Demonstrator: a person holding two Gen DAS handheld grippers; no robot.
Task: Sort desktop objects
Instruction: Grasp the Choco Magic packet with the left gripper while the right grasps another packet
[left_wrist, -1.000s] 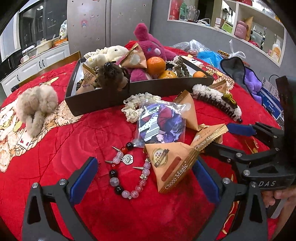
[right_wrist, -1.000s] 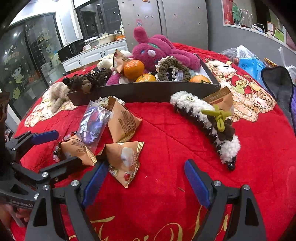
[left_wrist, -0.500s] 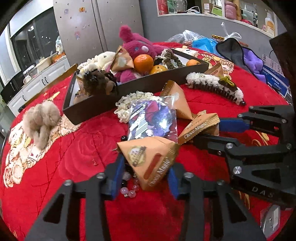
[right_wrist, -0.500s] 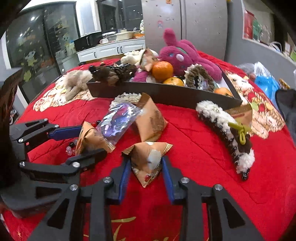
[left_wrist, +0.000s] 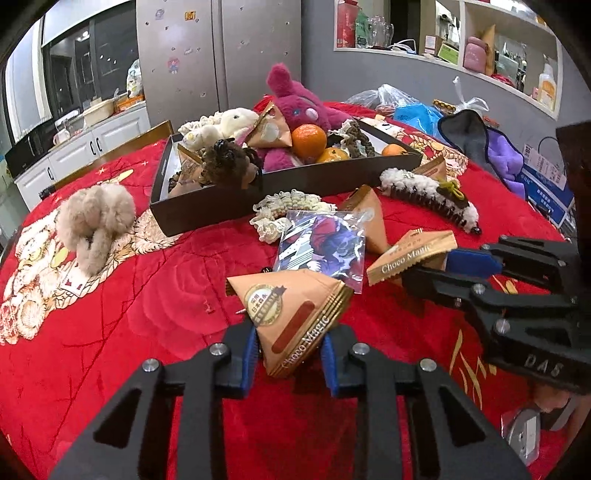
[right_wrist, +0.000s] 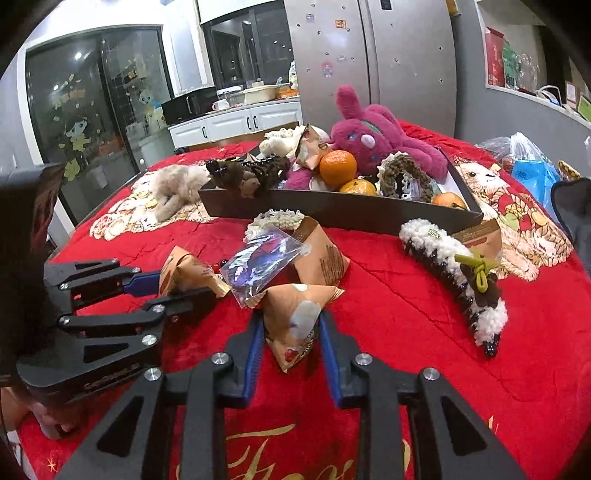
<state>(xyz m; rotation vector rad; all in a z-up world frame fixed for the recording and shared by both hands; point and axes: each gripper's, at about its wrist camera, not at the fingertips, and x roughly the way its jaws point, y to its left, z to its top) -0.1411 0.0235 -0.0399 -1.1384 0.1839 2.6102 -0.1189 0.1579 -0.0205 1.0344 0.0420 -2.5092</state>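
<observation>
A: Left gripper (left_wrist: 288, 354)?
B: Clamped on a snack packet (left_wrist: 295, 317), blue pads (left_wrist: 248, 360) pressing both sides. Tan, pyramid-shaped, round gold seal on front, brown stripe, "Choco Magic" along the crimped edge. Held point-down over the red tablecloth (left_wrist: 110, 332), can't tell if touching it.

A: Right gripper (right_wrist: 291, 343)?
B: Closed on a second packet (right_wrist: 295, 314), same tan foil, pale round patch on the face, small red print near the bottom tip. Seen from the left cam as black arms coming in low from the right side, blue tip beside the packet's "Choco Magic" seam (left_wrist: 410, 258).

A: Pose of both?
B: Side by side, low, near front of table, pointing toward the black tray (left_wrist: 207, 218). Left one visible in right cam at far left, arms level w/ cloth.

A: Other stuff nearby?
B: Clear bag w/ printed card (left_wrist: 321, 247) just behind both packets, leaning on a third packet (right_wrist: 321, 251). Fuzzy hair claw (right_wrist: 454, 277) w/ green bow lying to the right, apart. Cream scrunchie (left_wrist: 288, 210) against tray front. Tray holds pink plush rabbit (right_wrist: 373, 140), oranges (right_wrist: 338, 168), brown scrunchie, more packets. Beige fluffy toy (left_wrist: 96, 221) left of tray.
</observation>
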